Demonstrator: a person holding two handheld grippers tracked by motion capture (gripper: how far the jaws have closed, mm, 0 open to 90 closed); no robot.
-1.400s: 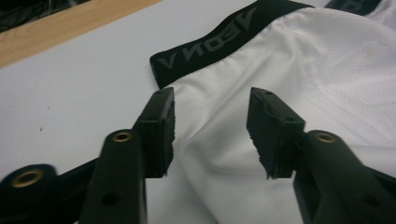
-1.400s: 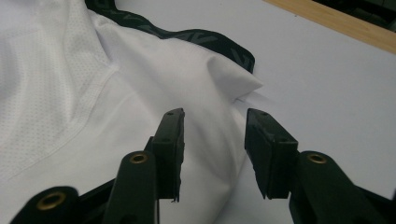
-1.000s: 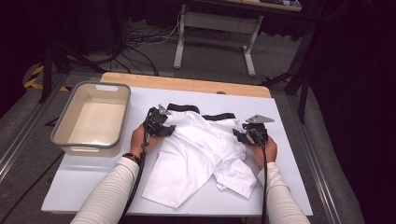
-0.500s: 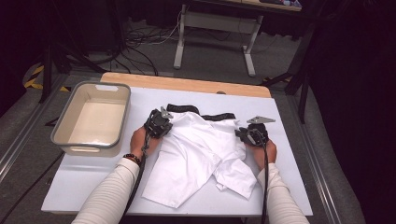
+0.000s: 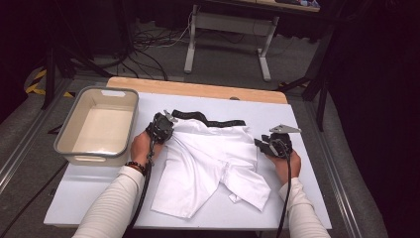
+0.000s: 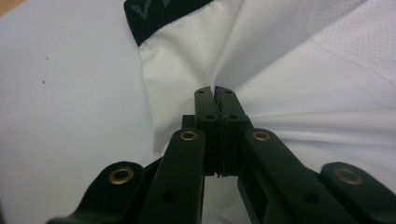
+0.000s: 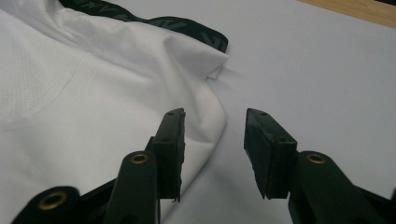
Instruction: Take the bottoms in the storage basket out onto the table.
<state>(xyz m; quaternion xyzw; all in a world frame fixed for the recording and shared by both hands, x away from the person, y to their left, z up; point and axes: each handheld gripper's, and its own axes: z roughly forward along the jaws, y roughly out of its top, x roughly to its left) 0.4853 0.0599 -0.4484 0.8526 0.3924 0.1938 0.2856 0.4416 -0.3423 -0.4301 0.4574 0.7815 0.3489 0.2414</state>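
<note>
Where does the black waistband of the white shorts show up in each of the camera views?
High view: the black waistband runs along the far edge of the white shorts, at the picture's middle.
Left gripper view: the waistband's end sits at the top, left of centre, above the left gripper.
Right gripper view: it crosses the top, ending right of centre, beyond the right gripper.
Shared landmark: the shorts' white cloth meeting the band.

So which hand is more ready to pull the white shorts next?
Probably left. The left gripper has its fingers shut on the white shorts beside the black waistband. The right gripper has just been opening; its fingers straddle the shorts' edge without pinching.
</note>
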